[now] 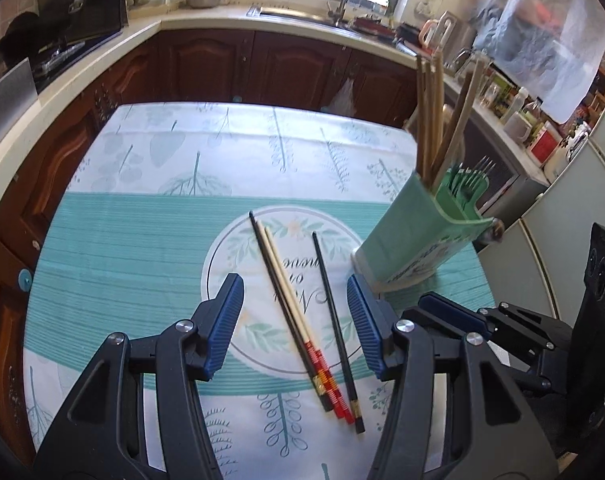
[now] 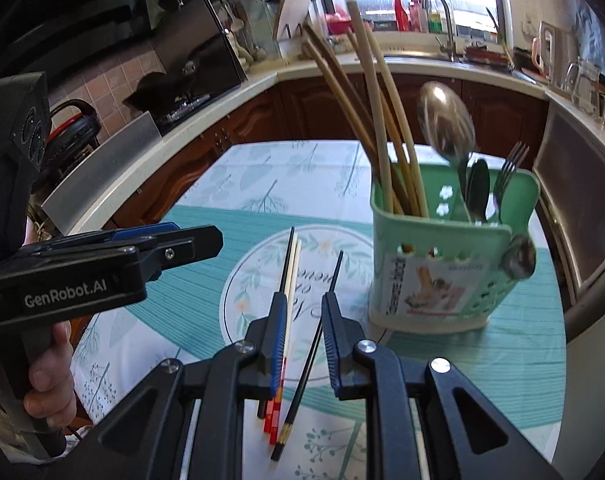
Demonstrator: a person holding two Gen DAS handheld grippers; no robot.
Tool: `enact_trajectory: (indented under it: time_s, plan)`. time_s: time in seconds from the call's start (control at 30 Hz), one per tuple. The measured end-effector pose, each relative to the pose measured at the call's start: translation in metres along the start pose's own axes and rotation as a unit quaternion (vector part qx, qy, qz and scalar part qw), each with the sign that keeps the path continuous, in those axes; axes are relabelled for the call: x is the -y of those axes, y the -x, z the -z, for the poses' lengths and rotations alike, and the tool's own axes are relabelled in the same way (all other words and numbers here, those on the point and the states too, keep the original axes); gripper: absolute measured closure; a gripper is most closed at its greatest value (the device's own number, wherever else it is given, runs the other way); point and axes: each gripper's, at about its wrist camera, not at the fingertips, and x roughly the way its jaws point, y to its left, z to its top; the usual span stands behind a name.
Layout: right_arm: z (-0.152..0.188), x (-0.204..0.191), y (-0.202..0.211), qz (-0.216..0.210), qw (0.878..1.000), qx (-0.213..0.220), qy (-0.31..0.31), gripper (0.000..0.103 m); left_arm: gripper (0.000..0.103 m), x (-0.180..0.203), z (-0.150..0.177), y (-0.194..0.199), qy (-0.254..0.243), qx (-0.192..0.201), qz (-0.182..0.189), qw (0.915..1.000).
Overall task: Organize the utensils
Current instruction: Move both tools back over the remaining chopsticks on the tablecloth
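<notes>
Your left gripper (image 1: 295, 298) fills the bottom of its own view, its blue-padded jaws standing wide apart with nothing held, hovering above the loose chopsticks on the table (image 1: 122, 240). Your right gripper (image 2: 303, 318) sits just beside it, its jaws only narrowly apart and empty, angled down over the same spot.

Reading left to right across the patterned cloth: a black chopstick (image 1: 280, 292) and a pale chopstick (image 1: 288, 288) with a red-banded handle lie touching each other, side by side. A second black chopstick (image 1: 332, 316) lies slightly apart to their right. All three rest flat on the round floral emblem, thin tips pointing away from you, thick handle ends nearest you.

Further right stands a green holder (image 1: 414, 240), upright on the table near the chopsticks. Its left compartment holds several long tan chopsticks (image 2: 382, 128) leaning out; its right compartment holds a metal spoon (image 2: 446, 124) and forks (image 2: 510, 168). Another spoon seems to hang outside on the right wall.

You appear to be at the approach step, with no loose chopstick picked up yet. The next move likely calls for lowering one gripper until its pads straddle a single stick, closing gently, then carrying it to the left compartment. Thin sticks lying flat may roll or slip, so a centred grasp would help.
</notes>
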Motion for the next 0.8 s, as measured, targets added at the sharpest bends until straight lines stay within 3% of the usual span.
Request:
enact_trajectory:
  time_s: [0.17, 0.23, 0.33, 0.6, 0.8]
  plan:
    - [0.005, -0.002, -0.011, -0.002, 0.999, -0.037, -0.007, 0.085, 0.058, -0.004, 0.012, -0.022, 0.0, -0.041, -0.007, 0.9991]
    - [0.006, -0.001, -0.017, -0.002, 0.999, -0.053, -0.013, 0.085, 0.07, -0.008, 0.014, -0.036, 0.007, -0.069, -0.003, 0.9976]
    - [0.006, 0.004, -0.029, -0.002, 0.996, -0.081, -0.027, 0.085, 0.078, -0.019, 0.018, -0.058, 0.03, -0.112, 0.005, 0.9933]
    - [0.01, 0.016, -0.07, -0.004, 0.987, -0.15, -0.059, 0.086, 0.086, -0.03, 0.02, -0.112, 0.063, -0.184, 0.024, 0.9806]
    - [0.013, 0.018, -0.082, -0.002, 0.984, -0.166, -0.068, 0.086, 0.089, -0.024, 0.017, -0.14, 0.061, -0.215, 0.014, 0.9745]
